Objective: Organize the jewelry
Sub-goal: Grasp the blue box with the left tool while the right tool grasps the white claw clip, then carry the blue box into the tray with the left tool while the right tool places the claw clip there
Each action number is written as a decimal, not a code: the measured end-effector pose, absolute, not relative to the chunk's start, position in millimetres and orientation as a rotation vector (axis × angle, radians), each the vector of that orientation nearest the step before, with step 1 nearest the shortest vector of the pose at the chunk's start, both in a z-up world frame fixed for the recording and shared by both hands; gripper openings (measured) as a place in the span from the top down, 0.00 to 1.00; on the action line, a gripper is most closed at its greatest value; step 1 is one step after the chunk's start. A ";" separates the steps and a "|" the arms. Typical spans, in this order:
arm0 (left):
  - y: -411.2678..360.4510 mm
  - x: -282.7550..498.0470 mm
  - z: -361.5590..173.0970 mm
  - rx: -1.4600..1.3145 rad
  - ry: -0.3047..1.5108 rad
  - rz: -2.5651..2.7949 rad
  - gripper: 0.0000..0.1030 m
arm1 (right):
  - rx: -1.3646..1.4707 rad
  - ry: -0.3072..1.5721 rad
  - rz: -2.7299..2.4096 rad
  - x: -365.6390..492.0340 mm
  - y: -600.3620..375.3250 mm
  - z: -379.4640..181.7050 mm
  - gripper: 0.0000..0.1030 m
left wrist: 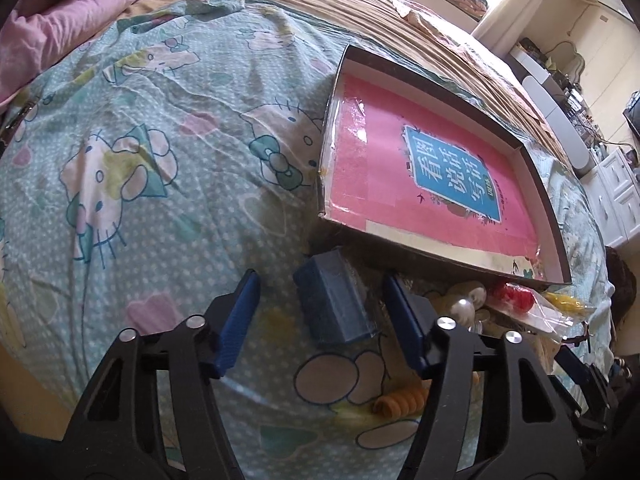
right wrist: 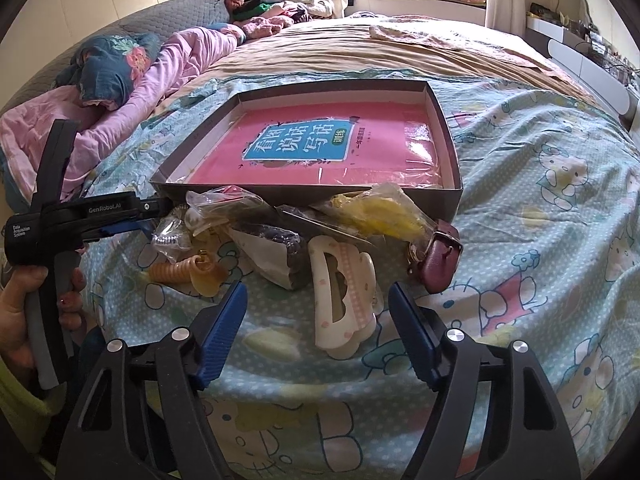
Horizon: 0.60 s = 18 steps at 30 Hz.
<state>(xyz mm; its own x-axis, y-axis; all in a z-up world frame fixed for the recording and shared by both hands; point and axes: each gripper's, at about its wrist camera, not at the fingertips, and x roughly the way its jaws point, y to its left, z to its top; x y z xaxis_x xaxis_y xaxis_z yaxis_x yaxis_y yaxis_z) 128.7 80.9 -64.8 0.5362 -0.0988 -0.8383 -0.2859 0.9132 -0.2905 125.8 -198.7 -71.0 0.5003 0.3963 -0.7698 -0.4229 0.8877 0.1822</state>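
Left gripper (left wrist: 320, 292): fingers parted, not clenched. A small blue box (left wrist: 334, 300) lies on the bedsheet (left wrist: 160, 184) between them, nearer the right finger (left wrist: 404, 320) than the left; a gap shows on each side, so neither pad presses it. The box sits just before the near corner of the shallow cardboard tray (left wrist: 548, 216), which holds a pink book (left wrist: 400, 184).

Right gripper (right wrist: 318, 308): fingers likewise released, grasping nothing. A white and pink hair claw (right wrist: 340, 300) lies on the sheet between the fingertips, its far end extending past them toward the pile. Clear sheet shows between the claw and the left finger (right wrist: 224, 328); on the right side the claw's edge comes close to the finger, and contact cannot be confirmed from this angle.

Other items near the tray's front wall, seen in the right wrist view: an amber spiral hair tie (right wrist: 184, 270), a dark item in a clear bag (right wrist: 276, 248), a bagged yellow item (right wrist: 384, 216), and a maroon buckled strap (right wrist: 440, 256). The person's hand (right wrist: 24, 320) grips the left gripper's handle at that view's left edge.
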 end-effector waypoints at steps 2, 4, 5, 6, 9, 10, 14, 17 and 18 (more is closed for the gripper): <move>81.7 129.6 -65.6 -0.422 1.002 0.108 0.57 | -0.023 0.939 0.496 130.0 -199.1 -75.4 0.34; 81.5 129.0 -66.2 -0.422 0.992 0.088 0.62 | -0.015 0.953 0.496 133.8 -199.3 -78.3 0.36; 80.5 128.0 -66.3 -0.423 0.986 0.075 0.67 | -0.015 0.955 0.495 135.2 -199.3 -79.6 0.37; 79.7 127.6 -65.6 -0.413 0.982 0.073 0.67 | -0.021 0.957 0.490 136.7 -198.7 -81.6 0.37; 78.4 125.2 -64.9 -0.392 0.972 0.065 0.69 | -0.024 0.971 0.488 141.6 -197.2 -87.5 0.43; 78.3 123.6 -64.4 -0.391 0.968 0.061 0.70 | -0.031 0.967 0.485 142.7 -196.3 -88.9 0.44; 77.5 115.9 -59.9 -0.384 0.948 0.049 0.79 | -0.042 0.959 0.478 147.8 -195.9 -93.4 0.51; 76.2 112.1 -55.4 -0.366 0.937 0.046 0.81 | -0.070 0.945 0.474 149.2 -197.0 -94.8 0.64; 76.1 111.5 -54.6 -0.366 0.935 0.044 0.81 | -0.059 0.939 0.482 148.2 -199.7 -93.4 0.65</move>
<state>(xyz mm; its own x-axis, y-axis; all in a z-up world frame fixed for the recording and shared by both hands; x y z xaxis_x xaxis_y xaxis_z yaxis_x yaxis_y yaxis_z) 111.5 76.1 -54.6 0.5973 -0.1204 -0.7929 -0.1939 0.9377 -0.2884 148.2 -199.7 -93.4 0.4927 0.3717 -0.7869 -0.4225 0.8926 0.1571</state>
